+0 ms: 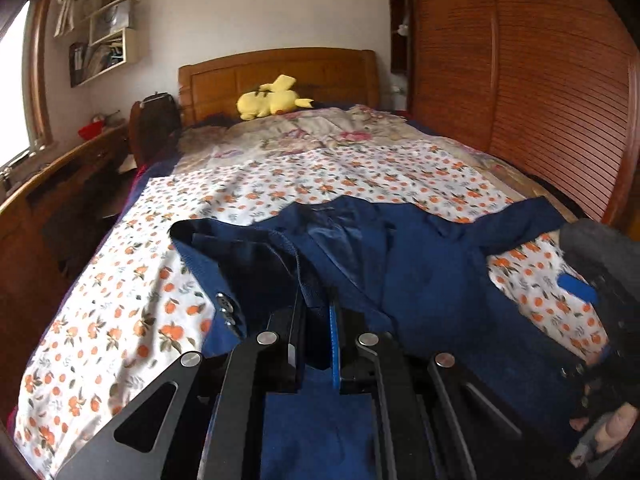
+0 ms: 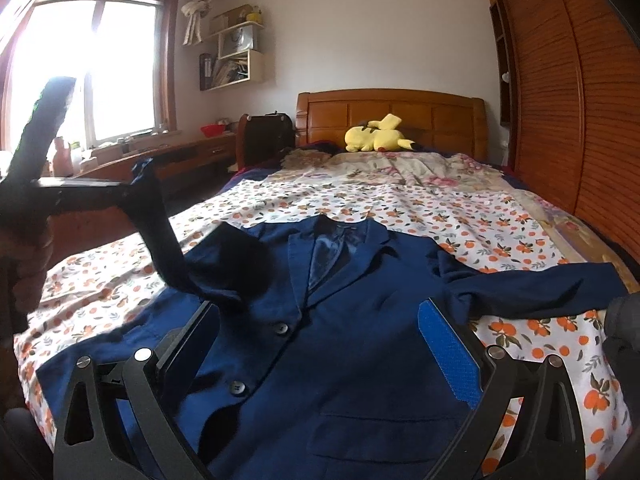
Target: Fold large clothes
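Observation:
A navy blazer (image 2: 360,320) lies face up on the orange-flowered sheet (image 2: 400,208), lapels toward the headboard. My left gripper (image 1: 316,312) is shut on the blazer's sleeve, with dark fabric pinched between its fingers. In the right wrist view the left gripper (image 2: 134,184) holds that sleeve (image 2: 160,236) up off the bed at the left. The other sleeve (image 2: 540,284) lies stretched out to the right. My right gripper (image 2: 320,344) hovers open over the blazer's buttoned front with nothing between its fingers. Its blue pad (image 1: 576,288) shows at the right edge of the left wrist view.
A yellow plush toy (image 2: 376,136) rests by the wooden headboard (image 2: 392,108), with a rumpled floral quilt (image 2: 400,168) below it. A slatted wooden wardrobe (image 2: 580,120) lines the bed's right side. A desk (image 2: 180,152) and a window (image 2: 88,72) are at the left.

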`<state>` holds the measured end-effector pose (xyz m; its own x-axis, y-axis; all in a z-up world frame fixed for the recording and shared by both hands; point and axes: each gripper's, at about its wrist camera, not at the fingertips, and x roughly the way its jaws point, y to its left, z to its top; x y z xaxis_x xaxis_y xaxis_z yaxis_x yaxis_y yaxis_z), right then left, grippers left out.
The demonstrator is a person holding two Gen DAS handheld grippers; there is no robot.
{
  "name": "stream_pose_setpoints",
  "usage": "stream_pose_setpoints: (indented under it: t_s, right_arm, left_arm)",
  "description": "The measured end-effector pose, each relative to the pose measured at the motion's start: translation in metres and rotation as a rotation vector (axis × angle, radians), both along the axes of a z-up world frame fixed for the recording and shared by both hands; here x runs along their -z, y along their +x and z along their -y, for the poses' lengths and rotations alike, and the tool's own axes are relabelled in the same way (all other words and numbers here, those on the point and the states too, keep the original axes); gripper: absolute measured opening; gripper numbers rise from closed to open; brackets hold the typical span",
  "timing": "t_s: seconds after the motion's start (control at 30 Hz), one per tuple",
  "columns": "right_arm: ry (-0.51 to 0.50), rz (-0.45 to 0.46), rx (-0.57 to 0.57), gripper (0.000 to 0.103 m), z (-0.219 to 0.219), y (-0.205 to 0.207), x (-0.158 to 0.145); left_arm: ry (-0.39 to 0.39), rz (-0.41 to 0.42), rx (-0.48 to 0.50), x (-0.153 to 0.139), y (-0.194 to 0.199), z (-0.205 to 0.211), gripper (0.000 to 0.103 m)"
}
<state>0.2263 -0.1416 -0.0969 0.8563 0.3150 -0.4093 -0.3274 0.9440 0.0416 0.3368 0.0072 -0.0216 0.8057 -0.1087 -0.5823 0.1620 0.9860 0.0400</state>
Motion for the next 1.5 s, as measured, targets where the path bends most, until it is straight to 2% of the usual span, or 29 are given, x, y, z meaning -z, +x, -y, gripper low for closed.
stream_pose_setpoints:
  t_s: [0.27, 0.37, 0.47, 0.53, 0.67, 0.73, 0.8, 0.97, 1.23, 1.33, 1.5]
  right_arm:
    - [-0.012, -0.019, -0.007, 0.096, -0.003, 0.002, 0.005]
    - [-0.016, -0.021, -0.012, 0.096, -0.008, 0.002, 0.006]
    - [-0.019, -0.022, -0.02, 0.096, -0.013, 0.002, 0.006]
    - [-0.022, -0.024, -0.026, 0.096, -0.017, 0.002, 0.007]
    - [-0.026, -0.031, -0.057, 0.096, -0.029, 0.002, 0.01]
    - [-0.034, -0.035, -0.078, 0.096, -0.037, 0.002, 0.012]
    - [-0.044, -0.042, -0.104, 0.096, -0.047, 0.001, 0.016]
    - [-0.048, -0.067, -0.166, 0.096, -0.067, 0.001, 0.024]
    - [-0.083, -0.128, -0.234, 0.095, -0.097, 0.009, 0.045]
    - [-0.096, -0.173, -0.268, 0.087, -0.107, 0.014, 0.056]
    - [-0.127, -0.239, -0.322, 0.067, -0.124, 0.019, 0.074]
  left_arm:
    - [0.0, -0.04, 0.007, 0.047, -0.039, 0.01, 0.01]
    - [-0.017, -0.048, -0.003, 0.061, -0.052, 0.003, 0.014]
    - [-0.03, -0.042, -0.002, 0.068, -0.067, -0.002, 0.031]
    - [-0.029, -0.022, -0.01, 0.068, -0.078, -0.006, 0.057]
    - [-0.024, 0.024, -0.03, 0.06, -0.096, -0.016, 0.076]
    - [-0.017, 0.052, -0.054, 0.056, -0.105, -0.023, 0.09]
    - [-0.019, 0.08, -0.082, 0.054, -0.114, -0.033, 0.097]
    - [-0.044, 0.094, -0.127, 0.054, -0.127, -0.058, 0.099]
    - [-0.066, 0.056, -0.186, 0.07, -0.138, -0.091, 0.099]
    - [-0.075, 0.046, -0.205, 0.074, -0.143, -0.102, 0.099]
    - [-0.081, 0.031, -0.227, 0.08, -0.151, -0.114, 0.099]
